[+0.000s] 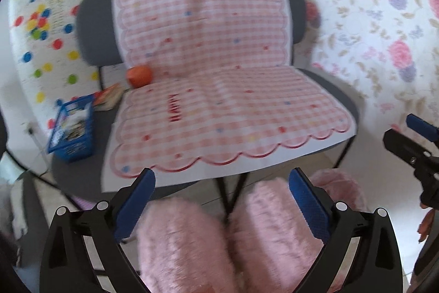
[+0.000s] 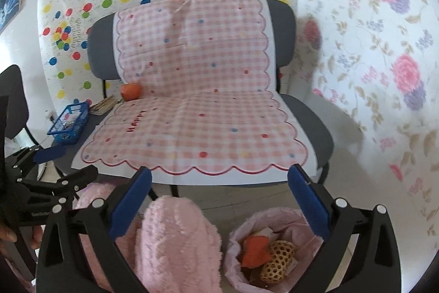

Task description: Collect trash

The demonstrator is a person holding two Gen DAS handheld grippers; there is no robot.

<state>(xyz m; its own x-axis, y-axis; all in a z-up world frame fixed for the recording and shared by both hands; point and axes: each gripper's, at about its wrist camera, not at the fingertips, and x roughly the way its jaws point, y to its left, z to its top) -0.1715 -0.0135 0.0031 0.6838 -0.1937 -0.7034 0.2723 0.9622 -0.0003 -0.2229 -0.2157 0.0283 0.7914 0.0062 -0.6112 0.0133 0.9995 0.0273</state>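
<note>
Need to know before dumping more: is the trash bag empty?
Not empty: the pink trash bag holds orange scraps and a woven ball.

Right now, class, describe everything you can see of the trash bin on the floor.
The trash bin is a small round container lined with a thin pink plastic bag, standing open on the pale floor below the chair's front edge. Inside lie an orange scrap, a tan woven ball-like piece and some pale paper. The right claw hovers open above it.
</note>
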